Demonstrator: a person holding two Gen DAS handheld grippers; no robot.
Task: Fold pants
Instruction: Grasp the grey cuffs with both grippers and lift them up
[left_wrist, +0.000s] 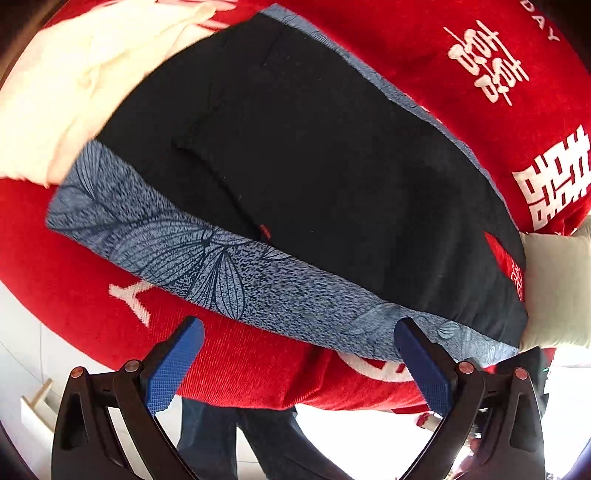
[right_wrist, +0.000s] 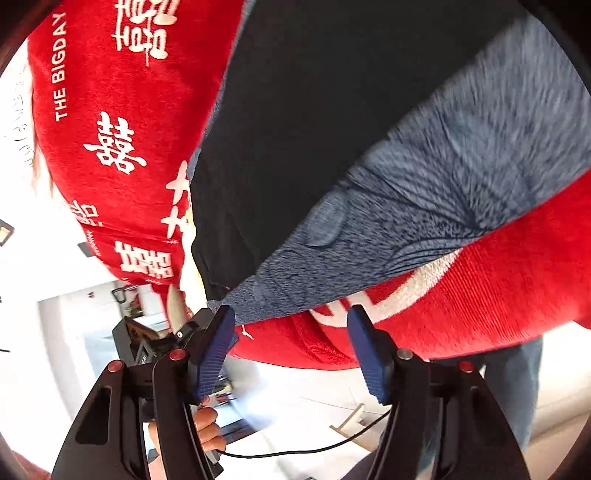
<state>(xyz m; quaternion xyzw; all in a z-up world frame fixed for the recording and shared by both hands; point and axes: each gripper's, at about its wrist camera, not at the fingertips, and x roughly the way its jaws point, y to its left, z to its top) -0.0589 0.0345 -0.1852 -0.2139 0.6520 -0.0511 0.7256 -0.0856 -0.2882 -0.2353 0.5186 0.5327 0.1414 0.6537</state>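
The left tongs (left_wrist: 299, 332) were held wide open, with nothing caught between the blue pads (left_wrist: 173, 365). Just ahead of the tips, the black pants (left_wrist: 314, 166) were spread flat on a blue-grey leaf-printed cloth (left_wrist: 192, 258), which in turn was laid over a red blanket (left_wrist: 461, 74) marked with white characters. The near edge of the printed cloth was touched, or nearly touched, by the right-hand pad; which of the two could not be told. A cream fabric (left_wrist: 66, 92) was seen beyond the pants, up and to the left of the tongs, and a pale cushion (left_wrist: 557, 288) off to the right.

The right tongs (right_wrist: 291, 314) were likewise kept open and empty. The corner of the blue-grey cloth (right_wrist: 406, 221) was met at the tip of the left-hand pad (right_wrist: 214, 354), and the pants (right_wrist: 314, 110) were found directly ahead, beyond that corner. The red blanket (right_wrist: 122, 110) was seen to the left and beneath the tips.
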